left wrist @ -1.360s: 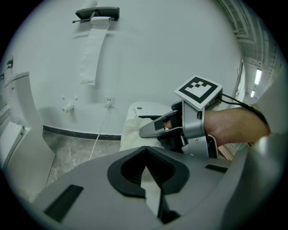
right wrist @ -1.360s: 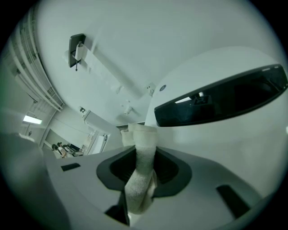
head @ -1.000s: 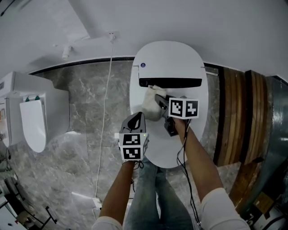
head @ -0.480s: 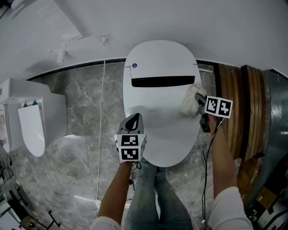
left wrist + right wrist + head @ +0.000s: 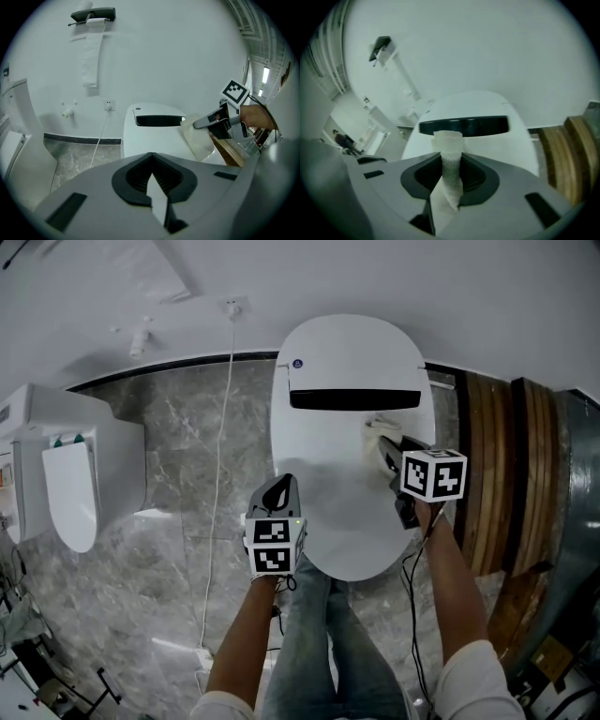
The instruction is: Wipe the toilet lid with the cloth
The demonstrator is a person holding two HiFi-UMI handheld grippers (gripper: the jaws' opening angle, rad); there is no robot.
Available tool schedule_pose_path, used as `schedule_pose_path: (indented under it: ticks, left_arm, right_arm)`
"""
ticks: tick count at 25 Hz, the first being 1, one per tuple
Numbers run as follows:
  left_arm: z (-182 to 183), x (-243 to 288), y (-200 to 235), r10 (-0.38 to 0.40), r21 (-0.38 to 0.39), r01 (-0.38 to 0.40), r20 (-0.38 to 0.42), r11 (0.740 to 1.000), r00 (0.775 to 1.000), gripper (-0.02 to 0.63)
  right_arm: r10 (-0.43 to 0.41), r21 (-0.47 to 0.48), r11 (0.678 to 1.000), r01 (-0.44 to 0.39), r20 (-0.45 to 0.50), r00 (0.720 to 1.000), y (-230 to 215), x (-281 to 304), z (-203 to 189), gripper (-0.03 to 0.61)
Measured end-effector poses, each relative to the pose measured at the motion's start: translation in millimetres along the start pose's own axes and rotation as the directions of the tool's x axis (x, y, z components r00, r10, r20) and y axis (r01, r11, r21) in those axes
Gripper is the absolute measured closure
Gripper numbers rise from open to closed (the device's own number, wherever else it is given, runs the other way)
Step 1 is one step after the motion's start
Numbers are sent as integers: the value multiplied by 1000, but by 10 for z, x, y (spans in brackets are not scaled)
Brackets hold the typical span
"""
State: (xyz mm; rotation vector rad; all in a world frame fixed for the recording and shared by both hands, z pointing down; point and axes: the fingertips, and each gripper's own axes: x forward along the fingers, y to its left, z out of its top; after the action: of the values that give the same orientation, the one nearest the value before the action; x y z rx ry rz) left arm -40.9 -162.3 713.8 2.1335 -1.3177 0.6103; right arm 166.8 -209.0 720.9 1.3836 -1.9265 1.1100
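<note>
Where wooden slats (image 5: 489, 474) flank the toilet lid (image 5: 323, 460), right tongs (image 5: 383, 443) pinch cloth (image 5: 448, 143).

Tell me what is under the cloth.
The cloth, clamped in the right gripper, rests on the white toilet lid, near its dark strip. The patch of lid beneath it is covered.

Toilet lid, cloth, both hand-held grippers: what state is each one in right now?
Toilet lid: closed, lying flat.
Cloth: bunched, against the lid's right side.
Right hand-held gripper: shut on the cloth.
Left hand-held gripper: shut, empty, at the lid's front left edge.
Paper roll: on its wall holder, a strip hanging down.
</note>
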Motion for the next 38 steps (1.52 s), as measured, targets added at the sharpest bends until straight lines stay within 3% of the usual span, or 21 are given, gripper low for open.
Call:
schedule_pose_path:
  ticks: [2,4,7,9,13,16,24,27,31,35,38]
  left_arm:
    - [-62,-74,77,17,-8,-17,-2,1000,1000,600]
    - [-138,-155,169,40,-27,-40,-6,999,999,600]
    - [-243,-274,271,69,-50,-70,-16,996,997,600]
    - [-286,-333,312,80,-55,-81,-22,995,997,600]
    - [-324,-399,314,84,-61,-85,-17,995,996,600]
    - [-333,-416,263,78,-55,-79,-9,995,997,600]
    - [-422,-405,0,41,-39,-42,-16,998,999,600]
    - [-428,-367,-125,22,-28,-22,-16,999,1000,600]
    - [-448,-355,-237,7,-12,-7,-18,1000,1000,600]
    - [-458,-373,-274,4,-8,-4,-21,1000,1000,600]
    - [-463,-431,-267,8,-8,-8,-16,1000,1000,600]
  right_arm:
    - [180,34,983,-179,-23,983,650,175,-116,480]
    - [325,92,943,-320,-52,944,1204,344,-272,480]
    - [427,108,903,-416,-111,898,1778,516,-503,480]
    - [437,114,899,-423,-153,887,1952,612,-694,480]
    - [339,83,941,-329,-185,923,1756,725,-926,479]
    - [301,119,951,-285,-151,941,1442,642,-908,479]
    - [128,251,963,-101,-93,987,-4,37,-997,479]
    - [18,257,966,9,-100,995,-597,-242,-1076,479]
    - [-124,256,954,156,-140,982,-1232,-570,-1262,479]
    - [-178,291,934,210,-131,975,-1397,-667,-1313,479]
    - [-140,317,936,154,-66,988,-1143,-693,-1210,480]
